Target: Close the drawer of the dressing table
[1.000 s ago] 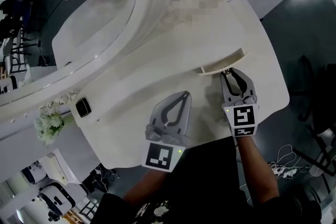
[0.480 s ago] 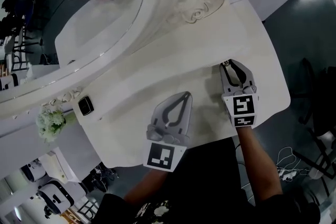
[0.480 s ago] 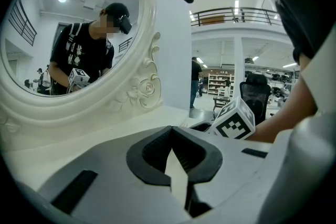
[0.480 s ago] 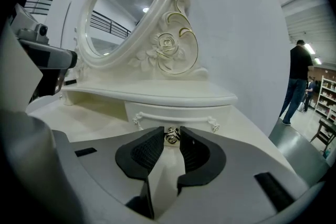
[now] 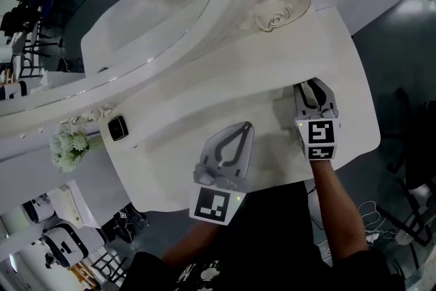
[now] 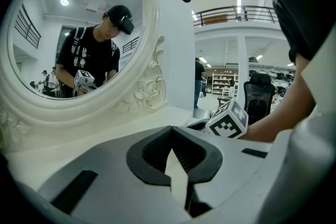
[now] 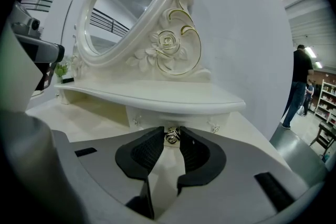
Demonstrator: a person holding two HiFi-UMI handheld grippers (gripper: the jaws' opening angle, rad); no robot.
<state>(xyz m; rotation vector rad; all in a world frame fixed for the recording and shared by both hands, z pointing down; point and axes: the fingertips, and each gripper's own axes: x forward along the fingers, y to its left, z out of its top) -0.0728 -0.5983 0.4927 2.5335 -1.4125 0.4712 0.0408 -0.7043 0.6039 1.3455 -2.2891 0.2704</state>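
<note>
The white dressing table (image 5: 204, 99) fills the head view. Its small drawer (image 7: 197, 122) sits under the raised shelf (image 7: 157, 97), its front flush with the shelf's base. My right gripper (image 5: 312, 84) (image 7: 171, 132) points at that front, shut on the little metal drawer knob (image 7: 171, 137), with a fingertip on either side. My left gripper (image 5: 245, 126) (image 6: 171, 132) rests over the tabletop to the left of it, shut, with its tips together and nothing between them. The right gripper's marker cube (image 6: 228, 120) shows in the left gripper view.
An oval mirror (image 5: 102, 10) in a carved frame (image 7: 168, 42) stands behind the shelf. White flowers (image 5: 68, 146) and a small black object (image 5: 118, 127) sit at the table's left end. The table's right edge (image 5: 371, 126) drops to dark floor. An office chair (image 6: 260, 94) stands behind.
The drawer stood out from under the shelf a second ago and is now pushed in. The right gripper moved forward with it. The left gripper has stayed put.
</note>
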